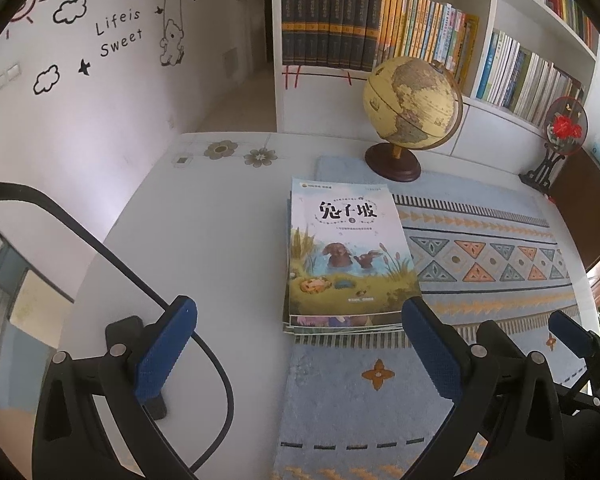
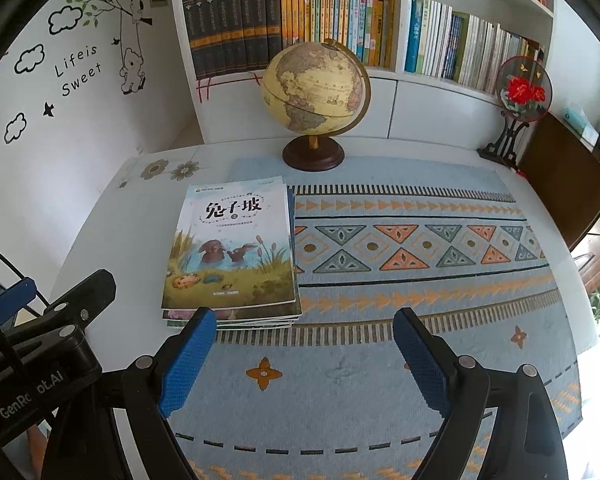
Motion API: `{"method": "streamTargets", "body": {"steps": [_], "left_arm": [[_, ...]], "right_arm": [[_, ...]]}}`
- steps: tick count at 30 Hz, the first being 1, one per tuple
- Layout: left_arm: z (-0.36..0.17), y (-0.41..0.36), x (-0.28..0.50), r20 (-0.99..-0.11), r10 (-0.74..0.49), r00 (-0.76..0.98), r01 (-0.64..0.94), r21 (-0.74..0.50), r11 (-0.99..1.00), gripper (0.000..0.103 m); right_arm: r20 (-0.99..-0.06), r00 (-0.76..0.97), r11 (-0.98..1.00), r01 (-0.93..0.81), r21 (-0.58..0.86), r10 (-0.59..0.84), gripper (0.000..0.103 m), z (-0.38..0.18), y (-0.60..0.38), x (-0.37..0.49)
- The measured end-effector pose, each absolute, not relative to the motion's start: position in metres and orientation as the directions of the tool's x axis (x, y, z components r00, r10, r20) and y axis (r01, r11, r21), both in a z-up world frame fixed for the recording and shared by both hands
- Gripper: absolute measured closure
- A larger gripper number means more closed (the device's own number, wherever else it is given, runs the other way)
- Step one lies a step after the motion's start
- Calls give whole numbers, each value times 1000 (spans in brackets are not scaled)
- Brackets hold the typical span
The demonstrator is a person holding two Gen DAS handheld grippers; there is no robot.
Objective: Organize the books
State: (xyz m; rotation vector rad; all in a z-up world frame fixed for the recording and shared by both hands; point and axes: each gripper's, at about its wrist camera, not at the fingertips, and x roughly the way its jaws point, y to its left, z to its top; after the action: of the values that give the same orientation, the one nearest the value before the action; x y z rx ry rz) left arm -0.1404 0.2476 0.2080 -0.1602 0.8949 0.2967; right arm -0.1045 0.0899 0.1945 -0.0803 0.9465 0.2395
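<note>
1. Books [image 1: 348, 252]: we see a flat stack at the mat's [image 1: 500, 256] left edge, partly on the table [image 1: 204, 248], in front of the globe [image 1: 412, 104].
2. Left gripper [image 1: 300, 356]: jaws wide, empty, above the near end of the stack.
3. Right gripper [image 2: 304, 360]: jaws wide, empty, over the mat beside the stack.

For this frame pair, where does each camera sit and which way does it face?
Left wrist: on the left gripper, angled down at the book stack on the table; its open blue fingers show, and the right gripper at the right edge.
Right wrist: on the right gripper, angled down likewise; open fingers show, the left gripper at the left edge.
Shared: book stack, globe, patterned mat, bookshelf.
</note>
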Motion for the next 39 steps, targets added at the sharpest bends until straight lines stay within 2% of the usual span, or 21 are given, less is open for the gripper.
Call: {"method": "streamTargets", "body": {"steps": [11, 23, 39], "left_arm": [[199, 258, -140, -815, 114, 568, -341, -107, 934, 1], [203, 251, -145, -799, 191, 571, -331, -11, 944, 1], [204, 244, -143, -796, 180, 577, -308, -8, 951, 1]], "right_arm": [[-820, 546, 969, -242, 44, 173, 14, 192, 94, -103], [-836, 522, 970, -237, 48, 169, 14, 182, 94, -105], [-837, 524, 974, -220, 49, 161, 14, 182, 85, -101]]}}
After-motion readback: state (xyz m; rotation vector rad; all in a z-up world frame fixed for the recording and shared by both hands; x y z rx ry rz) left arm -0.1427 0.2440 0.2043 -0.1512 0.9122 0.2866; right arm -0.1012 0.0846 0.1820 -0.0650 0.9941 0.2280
